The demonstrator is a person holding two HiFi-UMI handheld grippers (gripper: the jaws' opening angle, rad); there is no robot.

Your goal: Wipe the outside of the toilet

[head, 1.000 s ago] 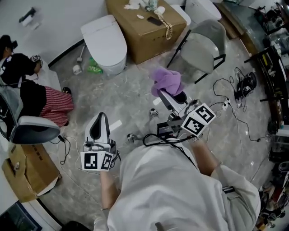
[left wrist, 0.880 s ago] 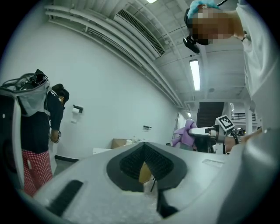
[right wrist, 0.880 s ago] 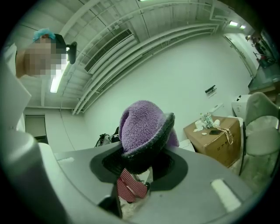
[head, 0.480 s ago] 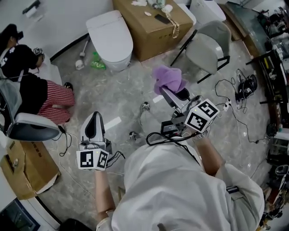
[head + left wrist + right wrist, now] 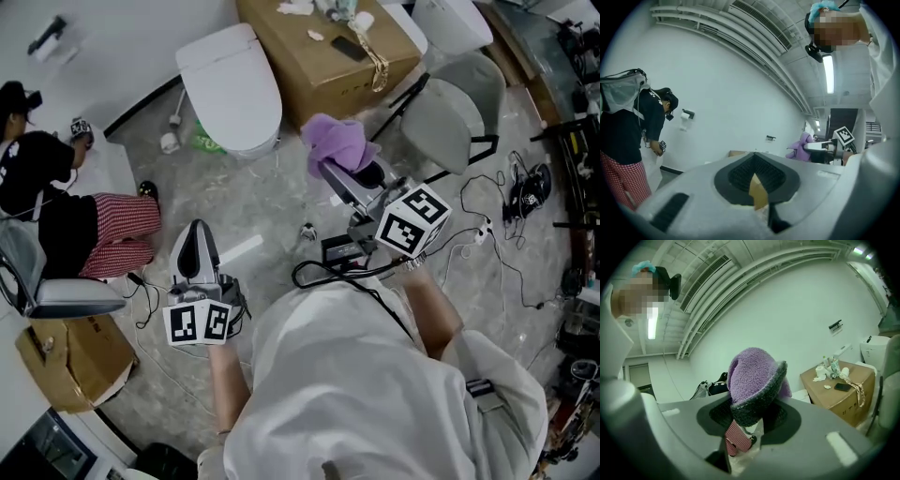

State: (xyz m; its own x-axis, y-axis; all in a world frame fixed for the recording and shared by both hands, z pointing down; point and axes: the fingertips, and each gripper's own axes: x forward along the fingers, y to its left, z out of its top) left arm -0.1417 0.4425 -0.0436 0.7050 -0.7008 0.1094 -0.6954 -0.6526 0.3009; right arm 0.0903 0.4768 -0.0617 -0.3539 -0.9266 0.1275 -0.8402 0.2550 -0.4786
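Observation:
The white toilet (image 5: 230, 89), lid down, stands against the wall at the upper left of the head view. My right gripper (image 5: 334, 172) is shut on a purple cloth (image 5: 337, 141), held above the floor just right of the toilet bowl. In the right gripper view the cloth (image 5: 752, 378) bulges up from between the jaws. My left gripper (image 5: 195, 232) is shut and holds nothing; it points toward the toilet from well short of it. The left gripper view shows its jaws closed together (image 5: 757, 185), with the cloth (image 5: 801, 146) far off at the right.
A cardboard box (image 5: 328, 52) with small items on top stands right of the toilet, a grey chair (image 5: 450, 117) beyond it. A person (image 5: 66, 202) sits at the left by a swivel chair. Cables (image 5: 506, 248) trail over the floor at the right. A brush (image 5: 172, 122) lies beside the toilet.
The right gripper with the purple cloth has come closer to the toilet, up and left in the head view. The left gripper has kept roughly its place and stayed shut.

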